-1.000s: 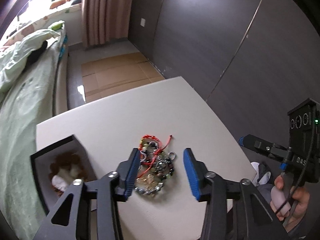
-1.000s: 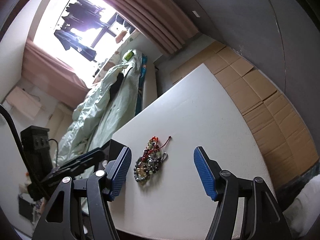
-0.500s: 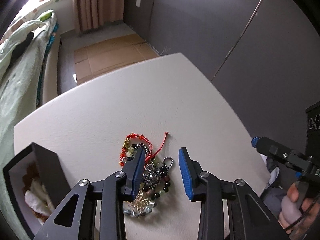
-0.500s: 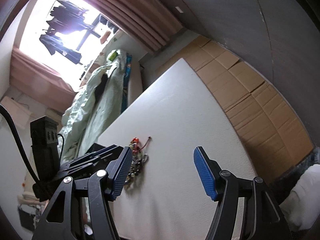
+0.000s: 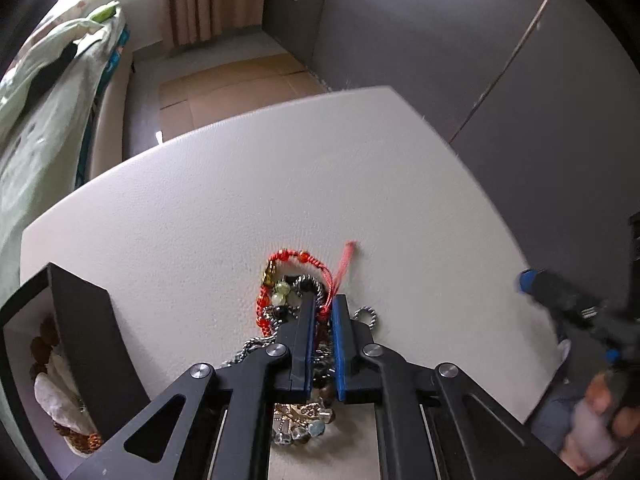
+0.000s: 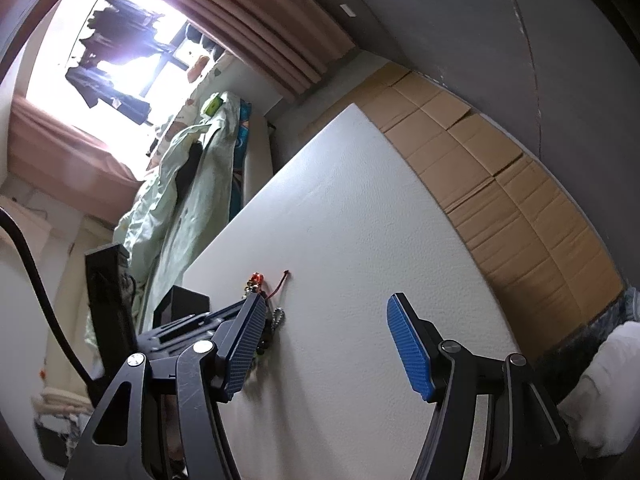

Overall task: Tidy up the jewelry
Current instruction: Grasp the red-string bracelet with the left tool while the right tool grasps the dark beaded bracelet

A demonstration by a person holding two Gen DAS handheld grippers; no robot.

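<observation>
Jewelry pile (image 5: 298, 312) sits tangled on the white table (image 5: 224, 208), red cord bracelet (image 5: 296, 258) at its far edge, black box (image 5: 80, 332) just left of it with beads inside. Left gripper (image 5: 322, 320) is down in the pile, jaws just closed to a narrow slit, pinching red cord and chain strands. Right gripper (image 6: 324, 340) hangs over bare table right of the pile, jaws roughly half open, nothing between them.
</observation>
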